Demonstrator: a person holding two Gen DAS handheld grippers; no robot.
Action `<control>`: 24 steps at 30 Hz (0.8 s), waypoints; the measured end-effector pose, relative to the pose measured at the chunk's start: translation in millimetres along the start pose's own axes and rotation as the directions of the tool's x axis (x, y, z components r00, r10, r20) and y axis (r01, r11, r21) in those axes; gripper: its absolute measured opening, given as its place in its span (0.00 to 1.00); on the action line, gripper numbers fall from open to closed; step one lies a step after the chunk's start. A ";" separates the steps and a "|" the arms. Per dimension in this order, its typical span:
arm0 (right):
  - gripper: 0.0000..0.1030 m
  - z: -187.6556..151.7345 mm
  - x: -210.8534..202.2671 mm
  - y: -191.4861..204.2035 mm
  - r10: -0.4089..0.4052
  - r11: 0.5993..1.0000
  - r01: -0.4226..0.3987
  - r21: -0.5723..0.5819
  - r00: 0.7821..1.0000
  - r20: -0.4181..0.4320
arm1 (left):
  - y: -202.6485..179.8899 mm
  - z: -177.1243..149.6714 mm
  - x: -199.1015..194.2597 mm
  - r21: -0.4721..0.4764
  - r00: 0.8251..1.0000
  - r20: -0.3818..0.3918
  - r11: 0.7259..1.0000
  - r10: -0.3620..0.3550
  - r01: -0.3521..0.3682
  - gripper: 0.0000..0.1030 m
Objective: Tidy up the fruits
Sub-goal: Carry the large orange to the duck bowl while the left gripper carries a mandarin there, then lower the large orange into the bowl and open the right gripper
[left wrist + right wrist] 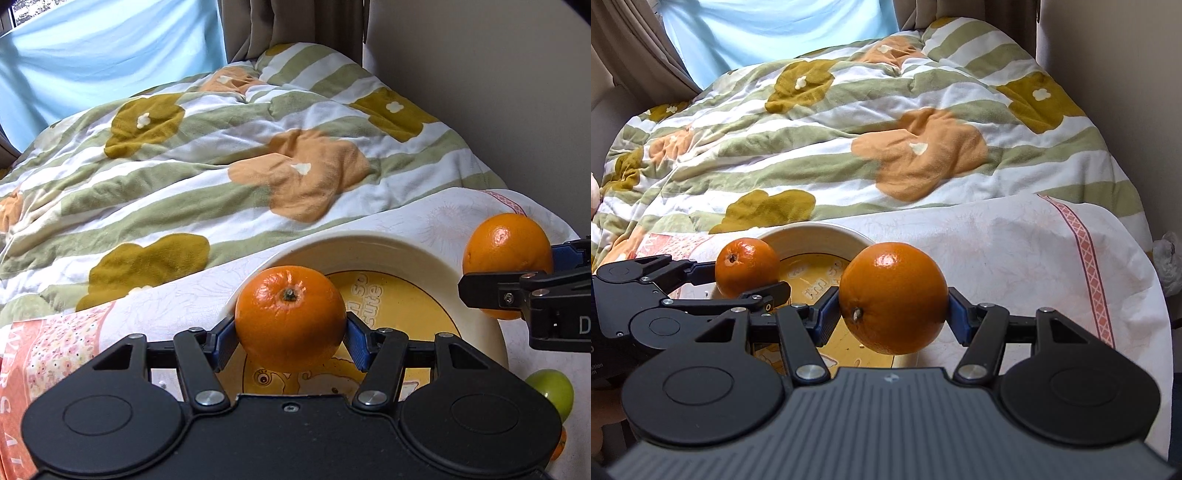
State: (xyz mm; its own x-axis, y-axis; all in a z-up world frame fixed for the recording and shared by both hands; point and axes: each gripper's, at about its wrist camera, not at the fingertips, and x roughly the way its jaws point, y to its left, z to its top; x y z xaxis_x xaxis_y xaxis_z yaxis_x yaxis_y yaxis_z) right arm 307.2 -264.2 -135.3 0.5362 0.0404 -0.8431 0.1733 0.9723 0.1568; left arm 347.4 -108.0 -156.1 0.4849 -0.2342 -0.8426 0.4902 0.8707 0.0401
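My left gripper point(291, 338) is shut on a small orange point(291, 316), stem up, held over the near left part of a cream plate point(373, 245) with a yellow cartoon centre. My right gripper point(891, 314) is shut on a larger orange point(892, 297) and holds it above the plate's right rim point(812, 232). In the left wrist view the right gripper point(509, 273) and its orange point(506, 251) are at the right. In the right wrist view the left gripper point(738, 275) and its orange point(746, 271) are at the left.
The plate sits on a white patterned cloth point(1015, 251) with a pink band. A green fruit point(552, 391) and part of an orange fruit point(559, 445) lie on the cloth at right of the plate. A striped flowered quilt point(221, 155) lies beyond; a wall point(498, 74) stands at right.
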 end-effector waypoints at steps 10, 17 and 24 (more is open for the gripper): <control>0.73 2.0 -7.0 -4.1 0.015 1.000 -0.015 0.004 1.000 -0.003 | -4.3 -4.9 -27.1 0.040 0.998 0.058 0.998 0.038 -0.040 0.98; 0.73 7.0 -17.8 1.3 0.046 0.998 -0.046 -0.042 0.999 0.011 | 2.1 -13.0 -62.1 -0.018 0.992 0.099 0.997 0.081 -0.079 0.98; 0.73 15.0 -10.3 16.2 0.105 0.987 -0.108 -0.121 0.994 -0.027 | 10.4 -24.0 -83.1 -0.105 0.988 0.102 0.989 0.117 -0.106 0.98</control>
State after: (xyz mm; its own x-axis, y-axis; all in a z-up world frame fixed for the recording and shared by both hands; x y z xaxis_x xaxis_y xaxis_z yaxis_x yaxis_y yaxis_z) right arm 316.9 -252.3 -116.4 0.5289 0.1486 -0.8356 0.0135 0.9830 0.1833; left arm 294.9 -69.0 -98.6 0.6100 -0.1735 -0.7732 0.3575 0.9310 0.0731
